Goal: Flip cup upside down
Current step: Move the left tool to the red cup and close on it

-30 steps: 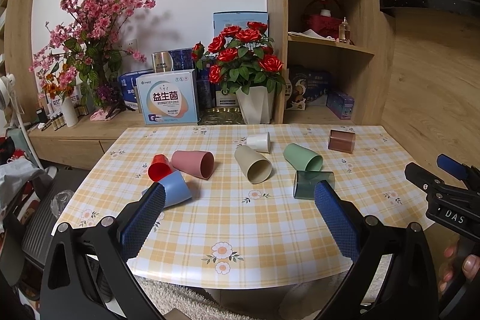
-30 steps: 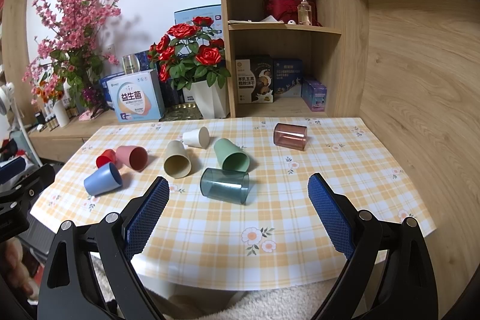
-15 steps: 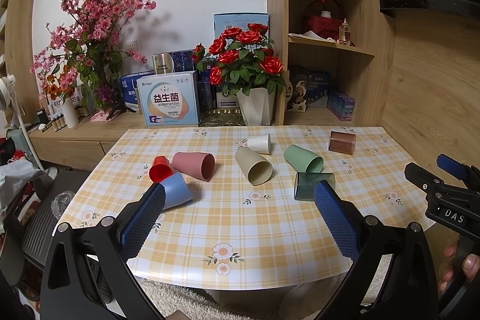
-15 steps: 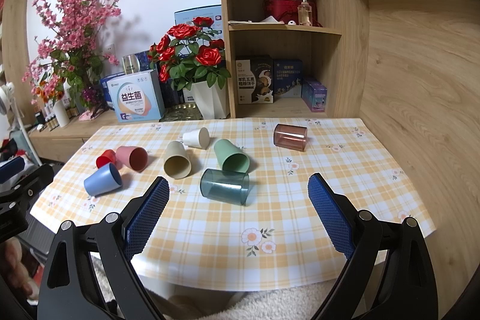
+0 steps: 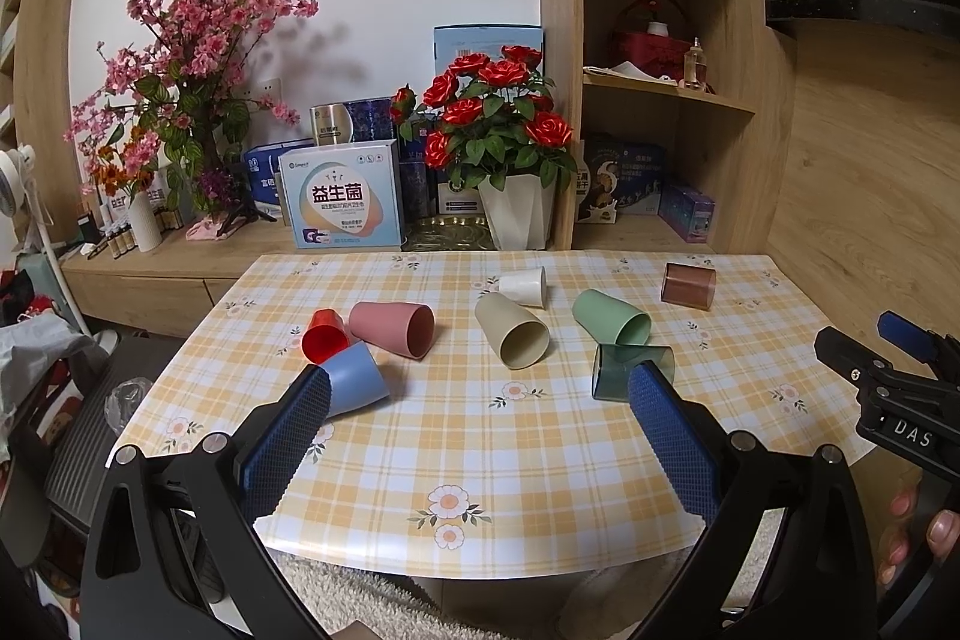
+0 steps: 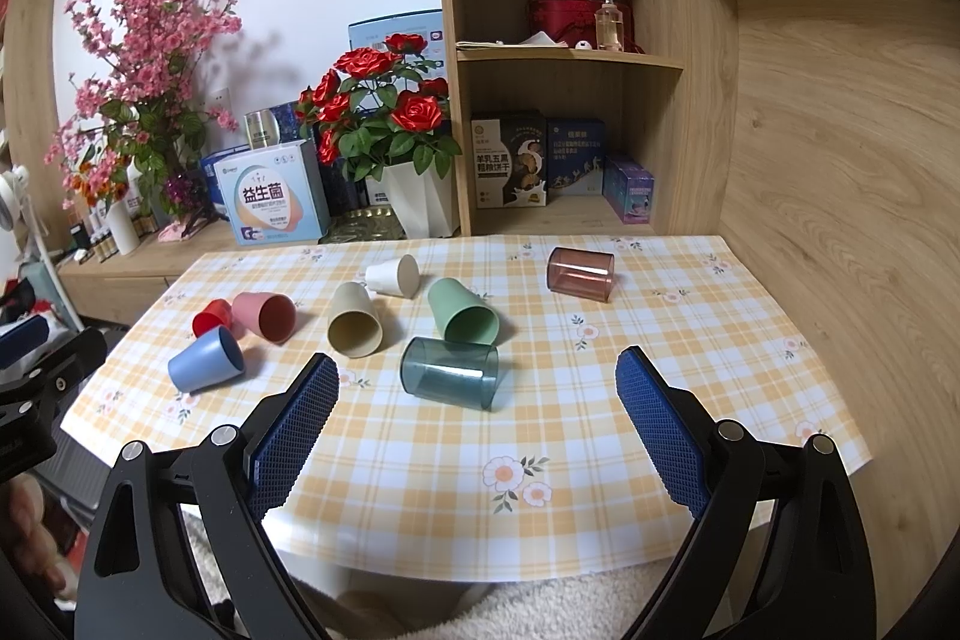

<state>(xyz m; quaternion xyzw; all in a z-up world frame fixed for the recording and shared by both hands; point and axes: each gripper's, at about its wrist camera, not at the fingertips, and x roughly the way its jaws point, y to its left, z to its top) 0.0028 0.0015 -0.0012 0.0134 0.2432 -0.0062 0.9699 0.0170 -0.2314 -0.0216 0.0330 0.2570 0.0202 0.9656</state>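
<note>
Right wrist view: the table [image 6: 690,340] carries eight cups on their sides, the teal cup [image 6: 450,373] nearest its front edge. Right gripper [image 6: 477,388] and left gripper [image 5: 480,400] both gape wide, holding nothing.

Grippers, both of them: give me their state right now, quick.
Left gripper: open, holding nothing, short of the cups.
Right gripper: open, holding nothing, with the teal cup lying ahead between its fingers, untouched.

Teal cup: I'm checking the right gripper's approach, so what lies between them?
Only bare tablecloth lies between the open right gripper and the teal cup, as the right wrist view shows.
</note>
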